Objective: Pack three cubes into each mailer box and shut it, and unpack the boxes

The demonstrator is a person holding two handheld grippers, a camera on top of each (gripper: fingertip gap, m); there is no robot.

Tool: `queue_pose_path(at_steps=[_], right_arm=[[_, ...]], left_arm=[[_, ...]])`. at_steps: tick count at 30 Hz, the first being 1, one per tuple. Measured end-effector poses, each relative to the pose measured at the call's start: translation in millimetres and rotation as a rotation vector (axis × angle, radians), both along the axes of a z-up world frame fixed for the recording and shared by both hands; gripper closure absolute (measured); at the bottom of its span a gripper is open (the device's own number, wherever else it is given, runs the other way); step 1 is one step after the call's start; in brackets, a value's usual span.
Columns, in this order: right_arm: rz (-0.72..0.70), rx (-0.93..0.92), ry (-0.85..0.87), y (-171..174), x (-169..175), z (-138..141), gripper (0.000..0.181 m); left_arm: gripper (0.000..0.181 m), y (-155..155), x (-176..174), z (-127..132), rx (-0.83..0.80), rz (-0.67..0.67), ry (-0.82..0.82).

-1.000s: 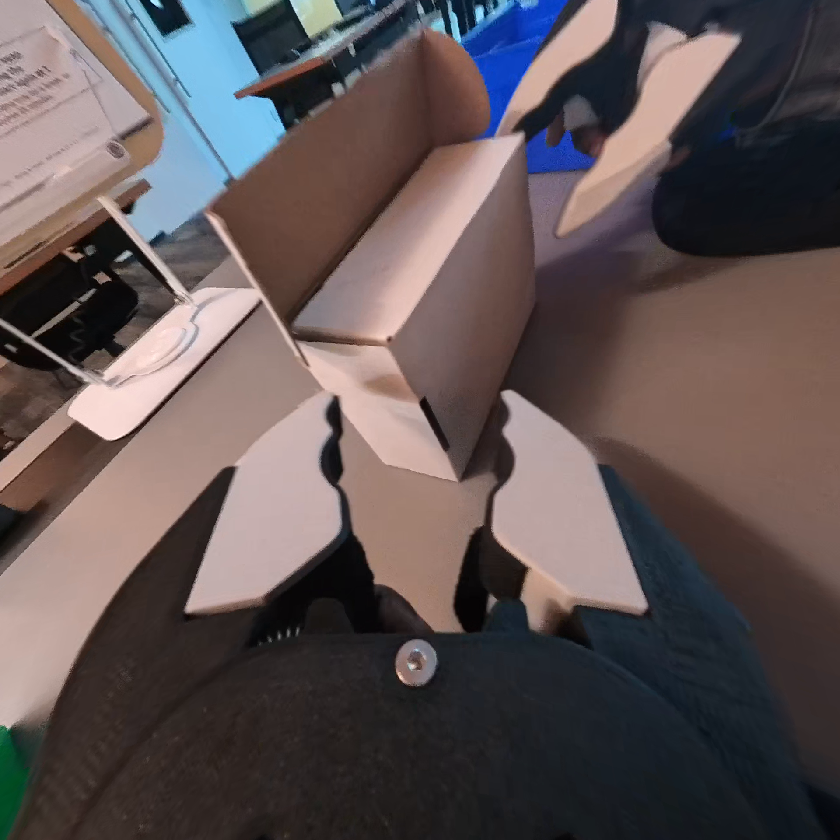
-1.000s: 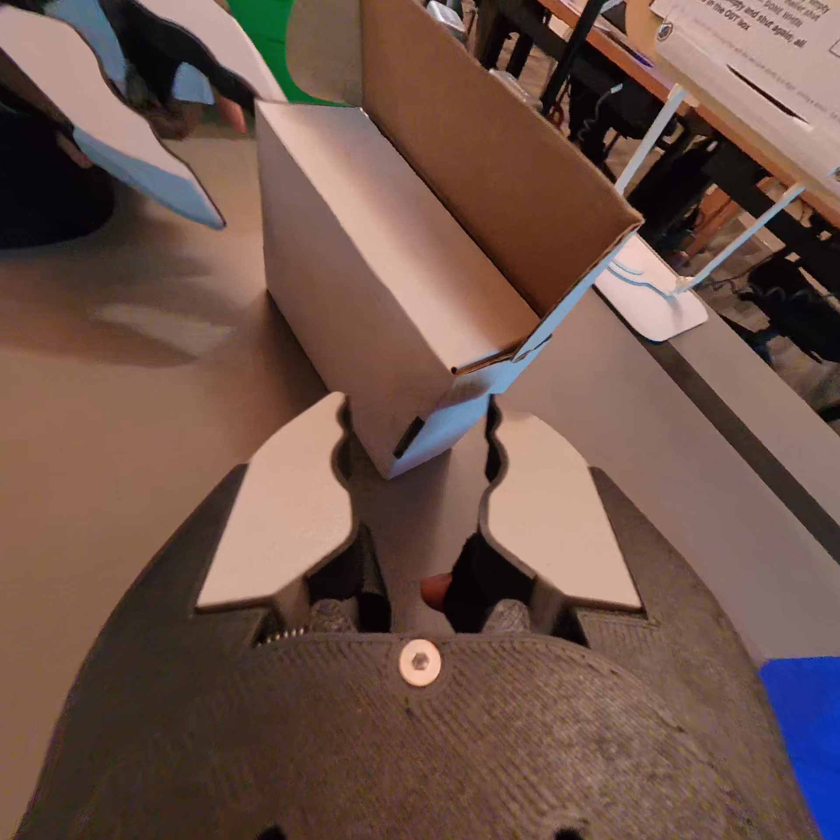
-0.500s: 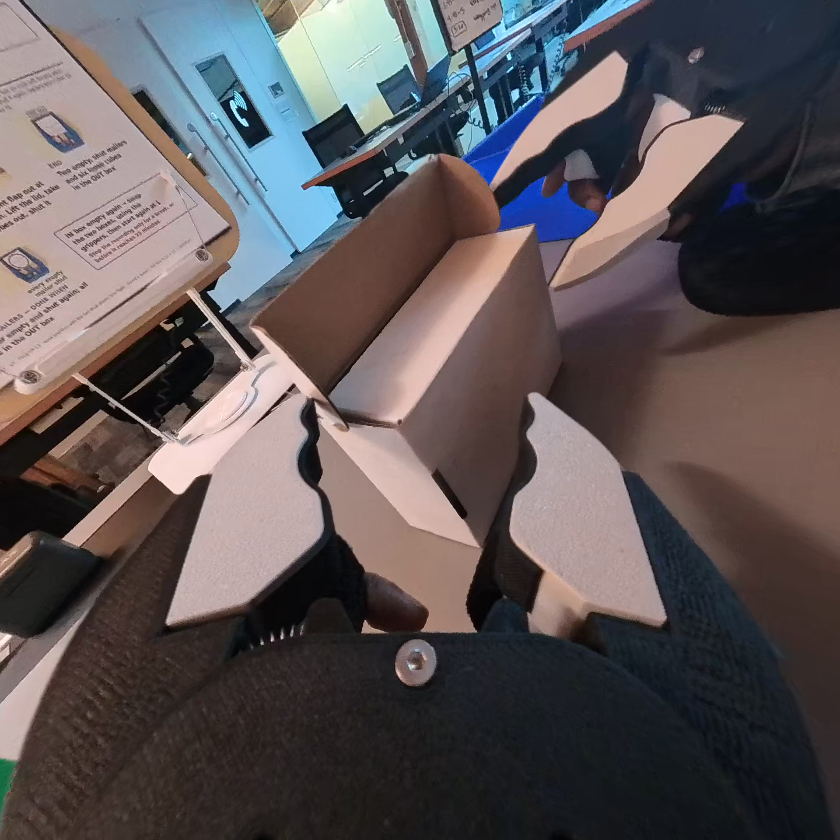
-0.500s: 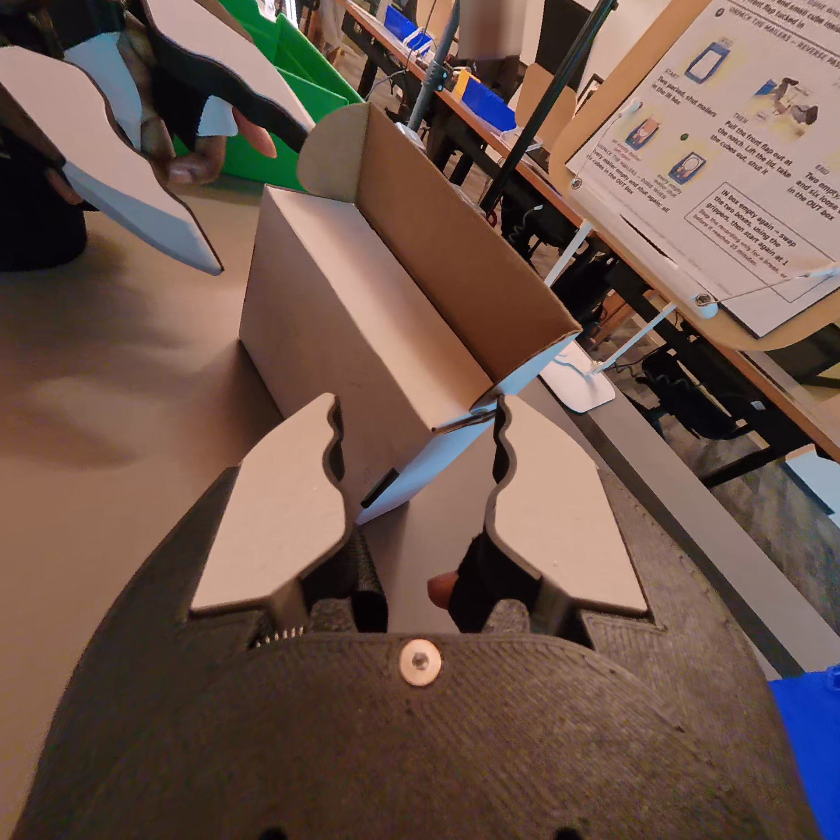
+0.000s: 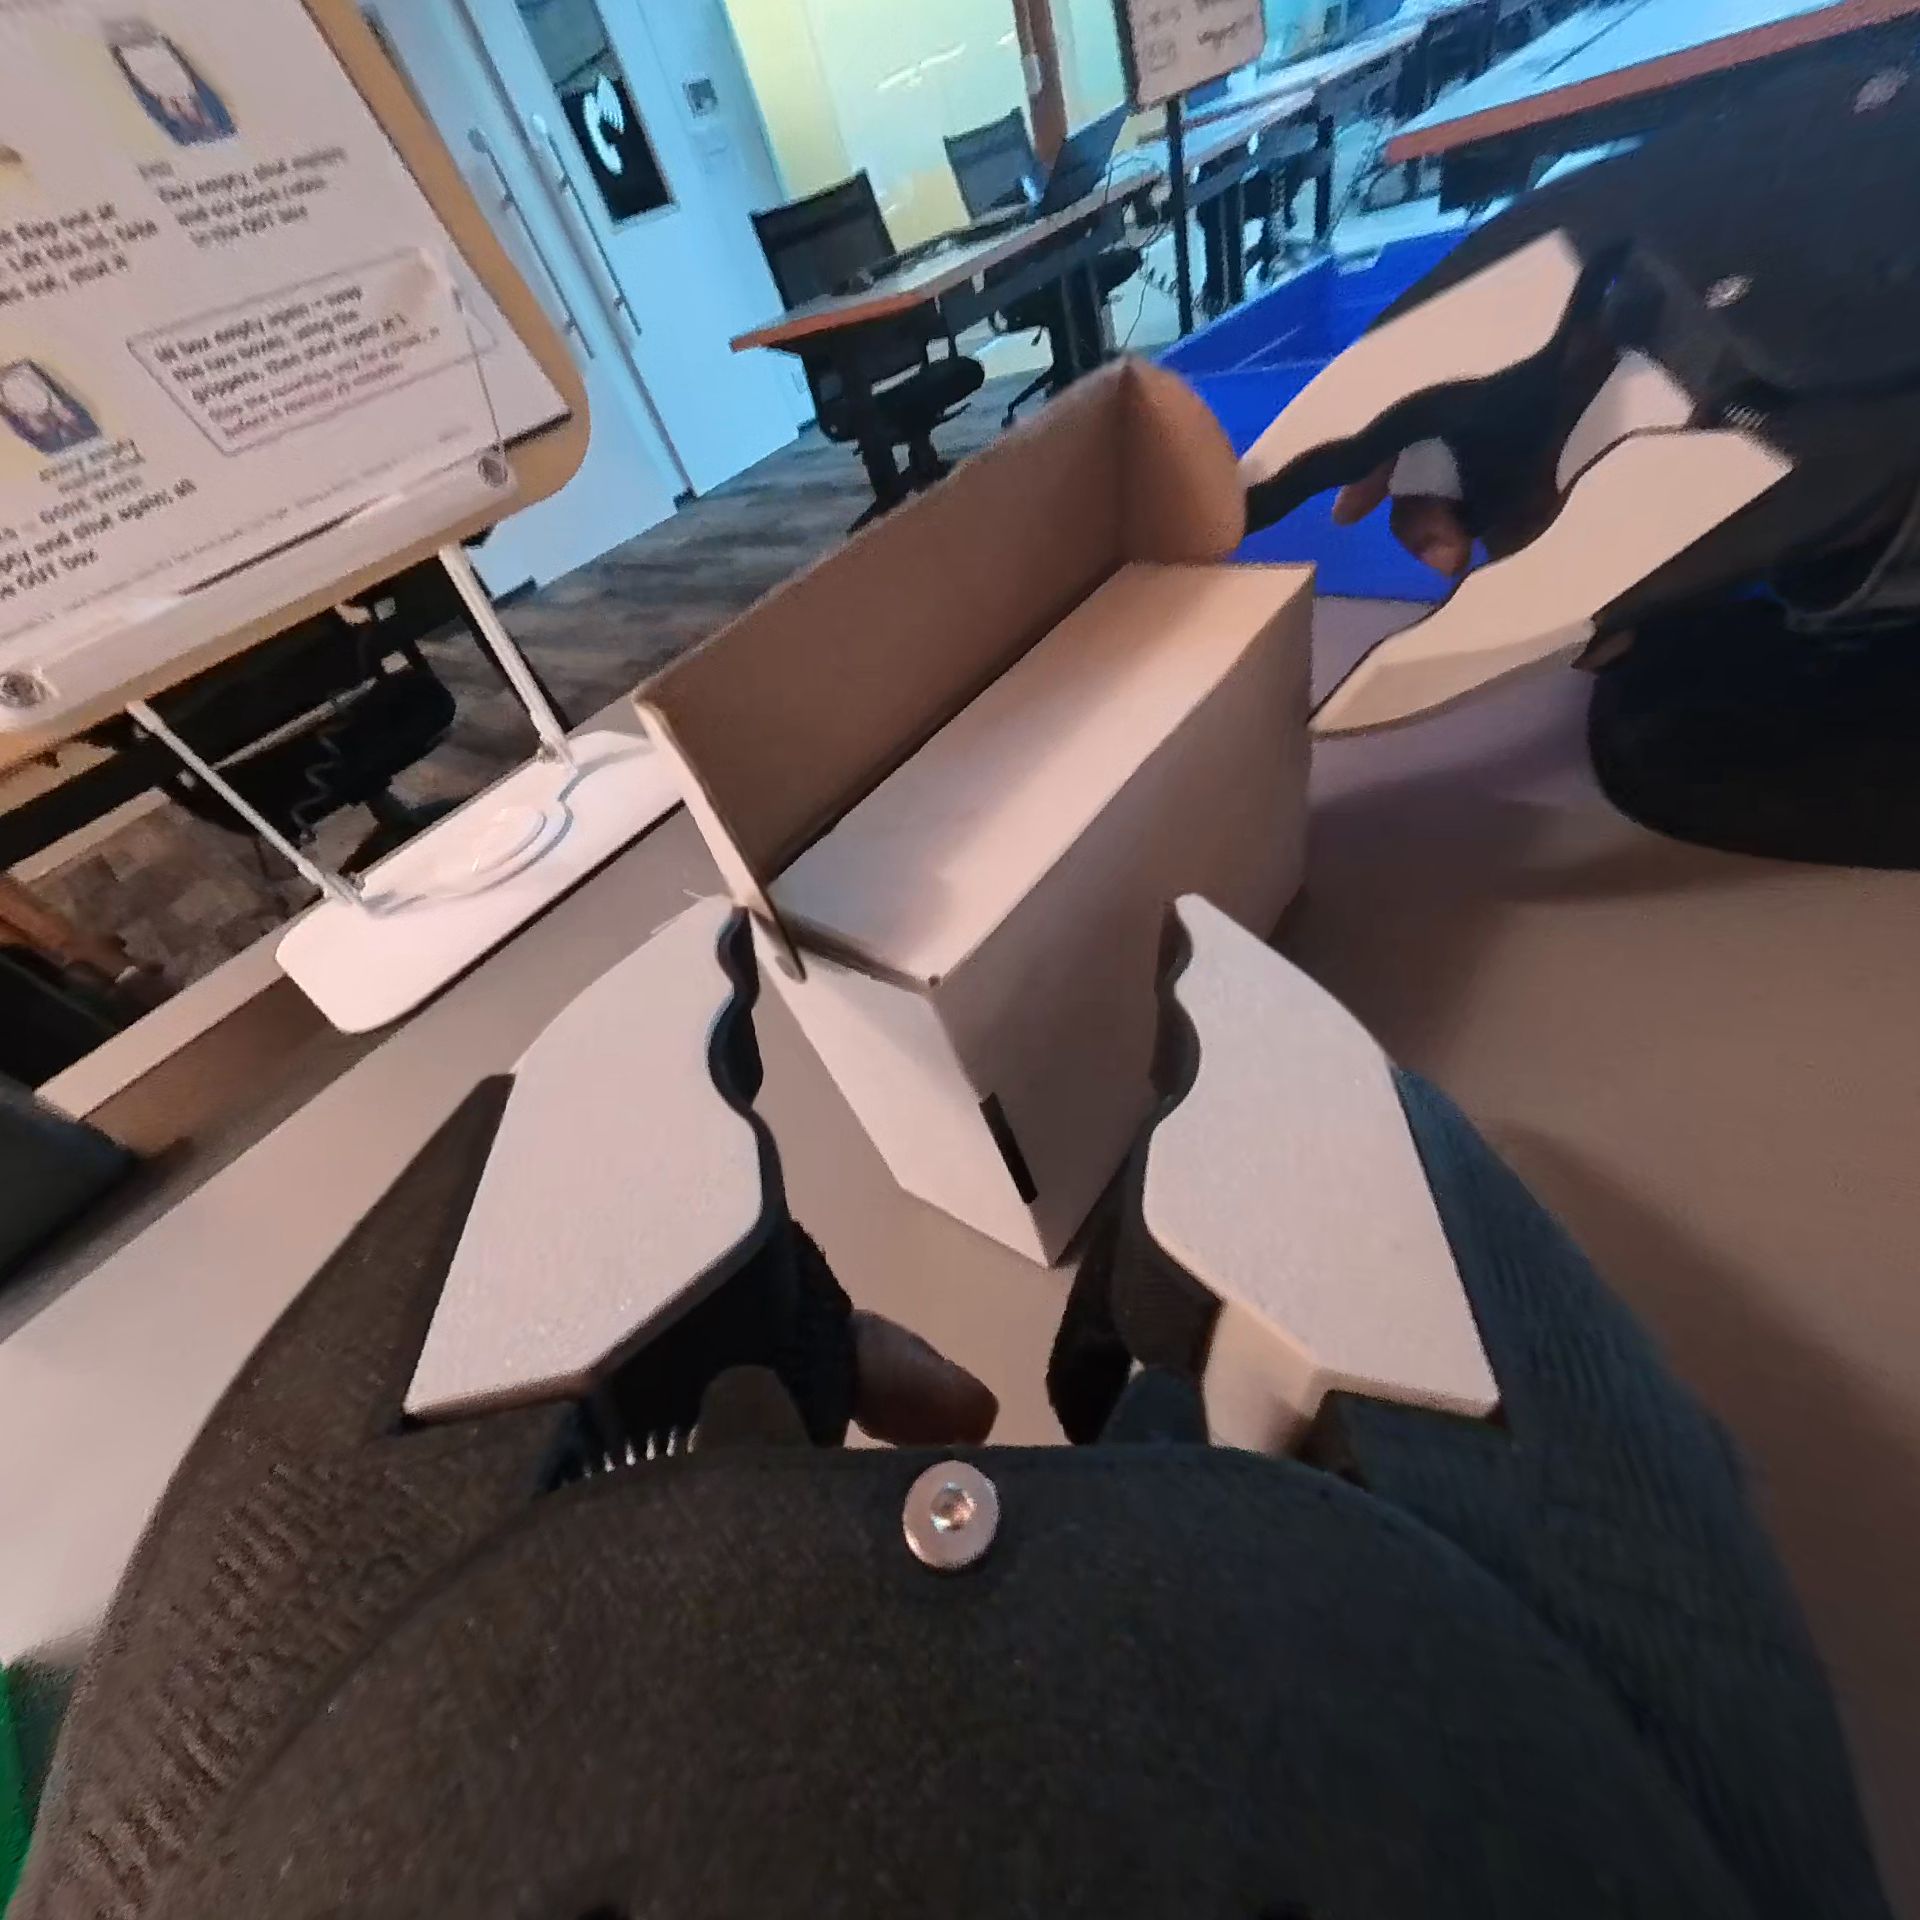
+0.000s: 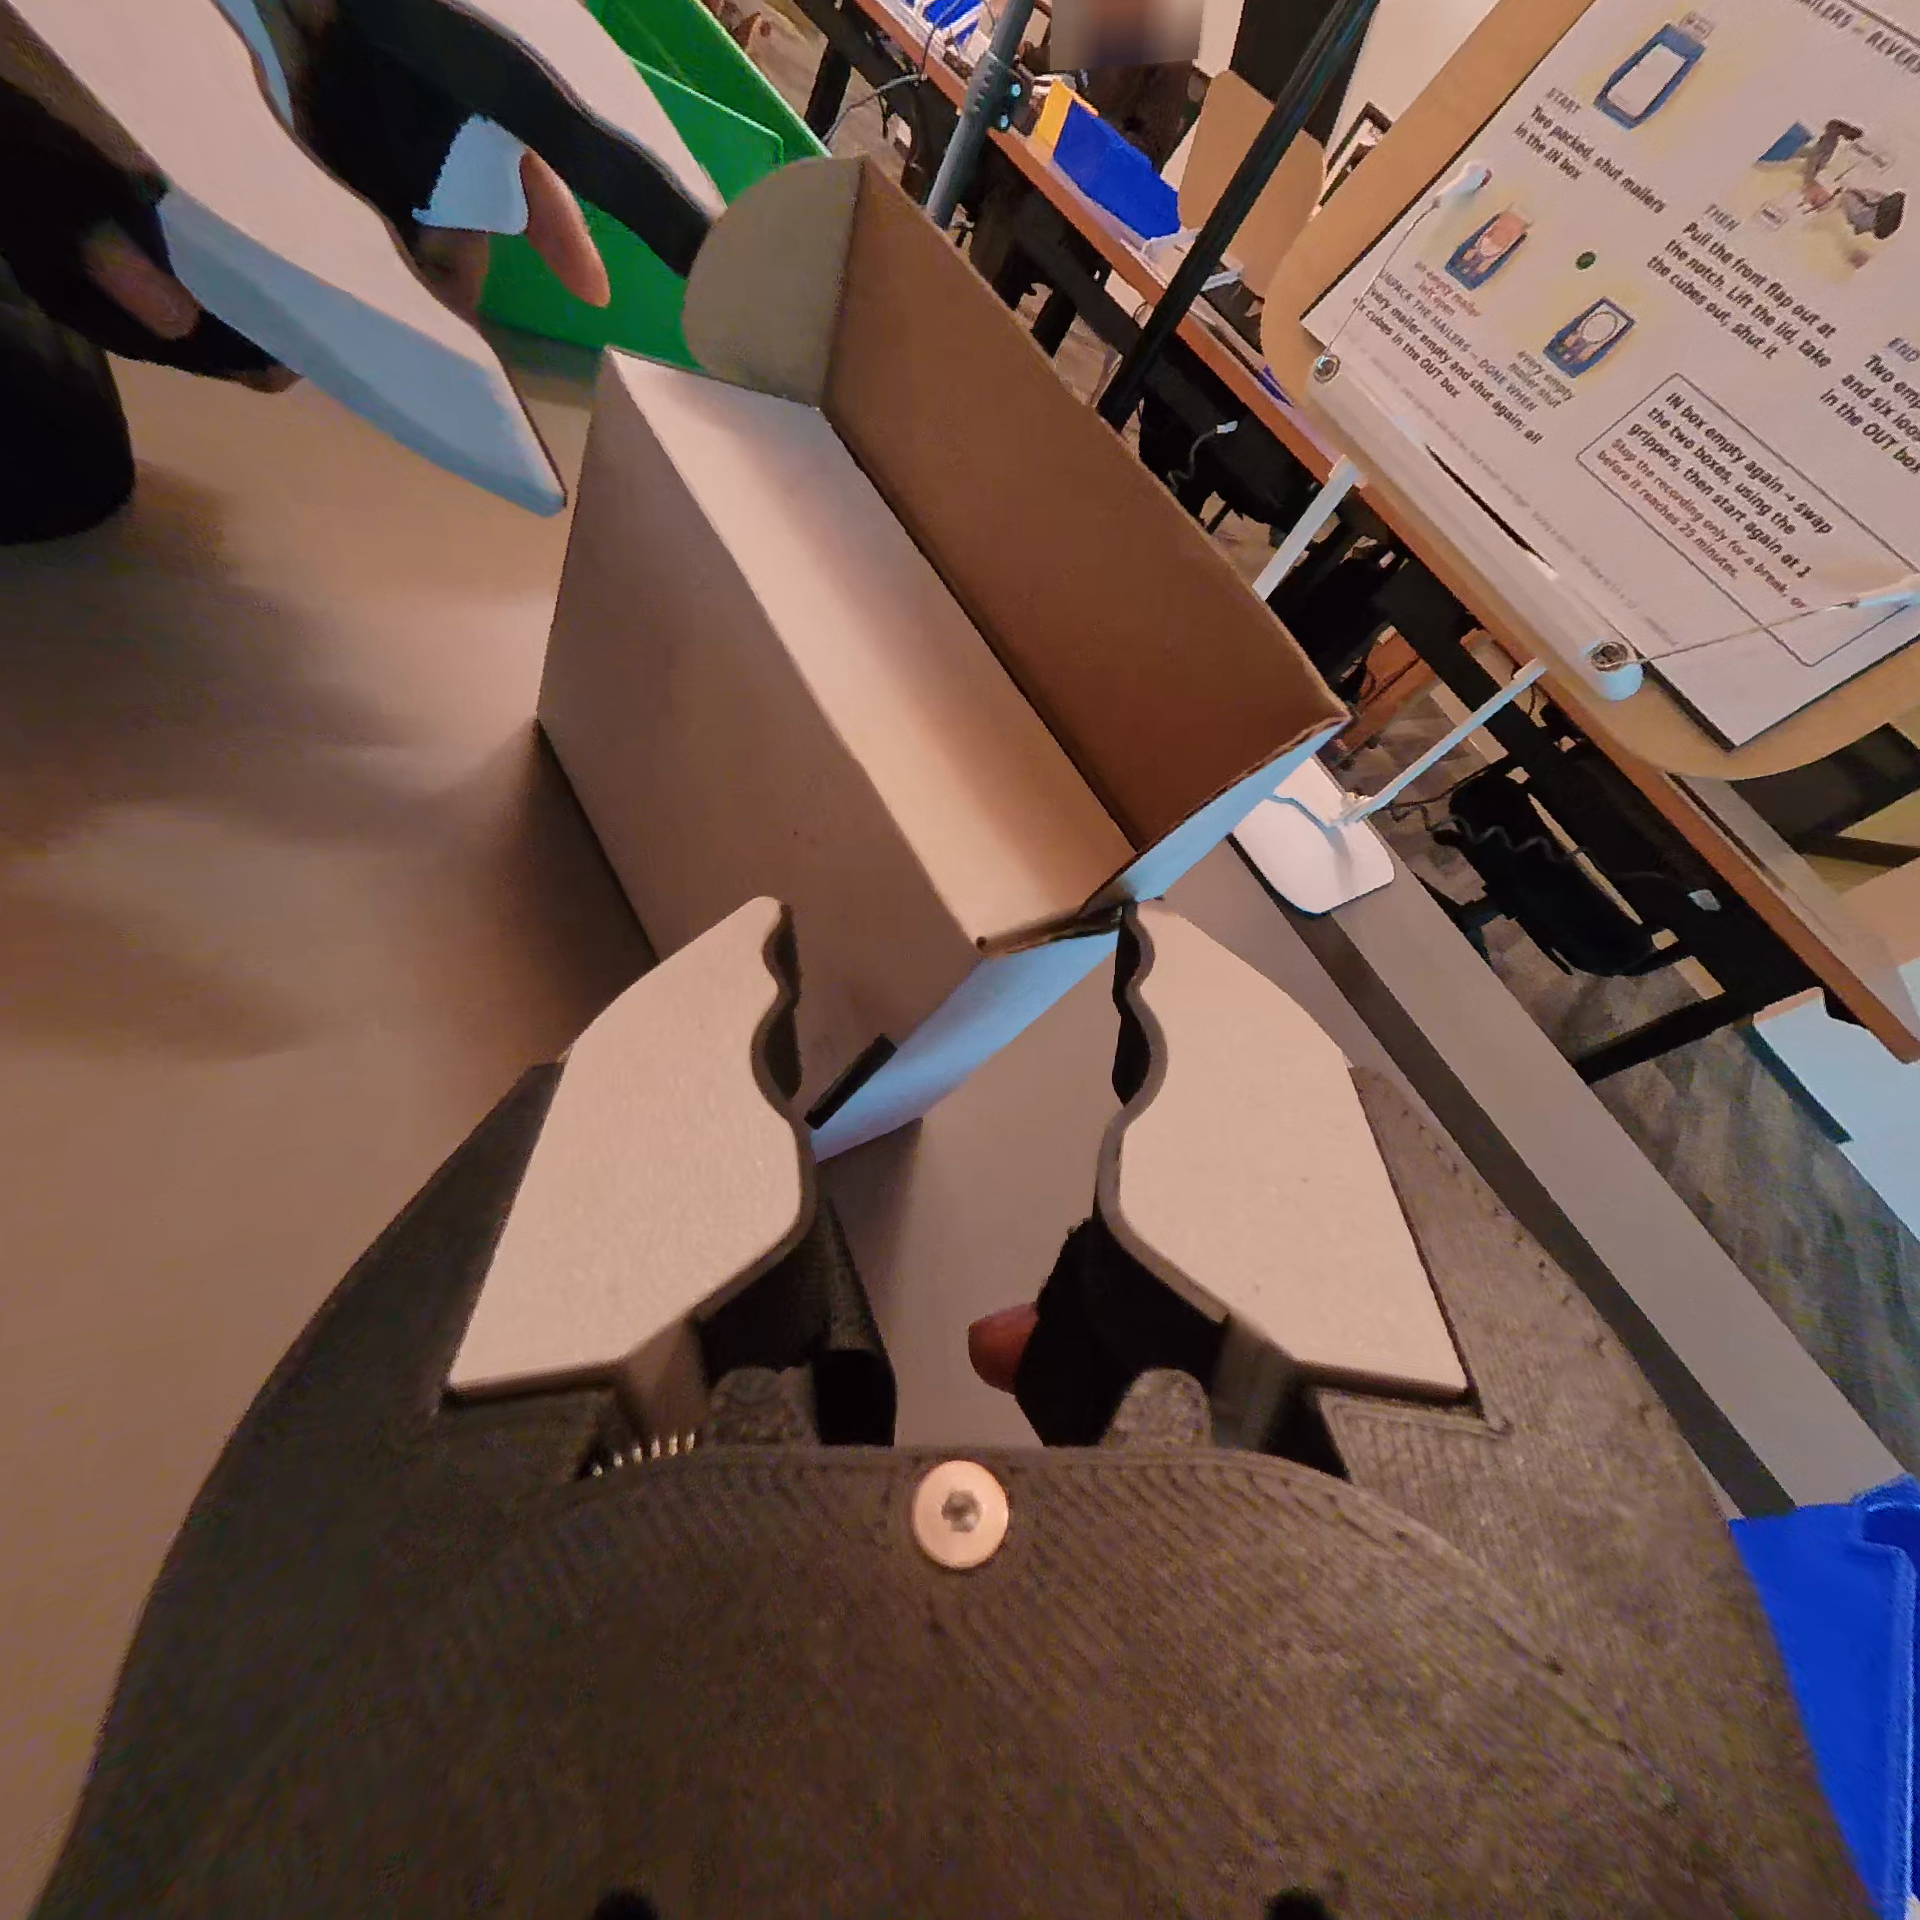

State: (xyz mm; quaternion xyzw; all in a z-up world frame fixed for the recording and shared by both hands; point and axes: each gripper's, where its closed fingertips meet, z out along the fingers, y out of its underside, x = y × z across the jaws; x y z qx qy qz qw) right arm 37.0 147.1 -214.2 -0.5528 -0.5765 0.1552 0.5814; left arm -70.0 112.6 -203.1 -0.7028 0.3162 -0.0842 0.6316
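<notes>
A cardboard mailer box (image 5: 1049, 790) lies on the grey table (image 5: 1558, 1091). Its lid is down and its brown front flap (image 5: 935, 623) stands upright with a rounded ear. No cubes show. My left gripper (image 5: 961, 930) is open, and one end of the box sits between its fingers, unclamped. My right gripper (image 6: 956, 920) is open at the opposite end of the box (image 6: 810, 665), with the flap's corner near its right fingertip. Each gripper shows at the far end in the other's view, the right (image 5: 1288, 603) and the left (image 6: 634, 353).
An instruction board (image 5: 208, 312) on a wire stand with a white base (image 5: 468, 862) stands beyond the table's far edge. A blue bin (image 5: 1309, 332) is behind the right gripper and shows again at the right wrist view's corner (image 6: 1849, 1662). A green bin (image 6: 686, 156) is behind the left gripper.
Both grippers have tilted upward and closed in on the box's ends, so each end now sits deeper between the fingers. Both jaws have stayed open.
</notes>
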Motion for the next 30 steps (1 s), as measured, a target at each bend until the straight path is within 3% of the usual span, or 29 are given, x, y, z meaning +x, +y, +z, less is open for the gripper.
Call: queue_pose_path(at_steps=[4, 13, 22, 26, 30], right_arm=[[-0.041, -0.013, -0.012, 6.1, 2.3, -3.4, 0.122], [-0.050, 0.009, -0.039, 4.9, -3.0, -7.3, 0.128], [-0.059, 0.033, -0.060, 4.9, 0.0, -7.3, 0.127], [-0.043, 0.043, 0.008, 3.3, 3.7, 6.7, 0.112], [-0.025, 0.090, -0.011, -0.3, 0.1, 7.5, 0.117]], left_arm=[[0.115, 4.4, -9.3, -14.1, -0.012, 0.063, 0.070], [0.129, 5.0, -7.8, -6.4, 0.058, 0.066, 0.070], [0.127, 1.6, -9.6, -13.8, 0.132, 0.069, 0.295], [0.120, -0.1, -11.5, -6.6, 0.153, 0.065, 0.263], [0.118, -1.0, -6.7, -2.8, 0.167, 0.052, 0.258]])
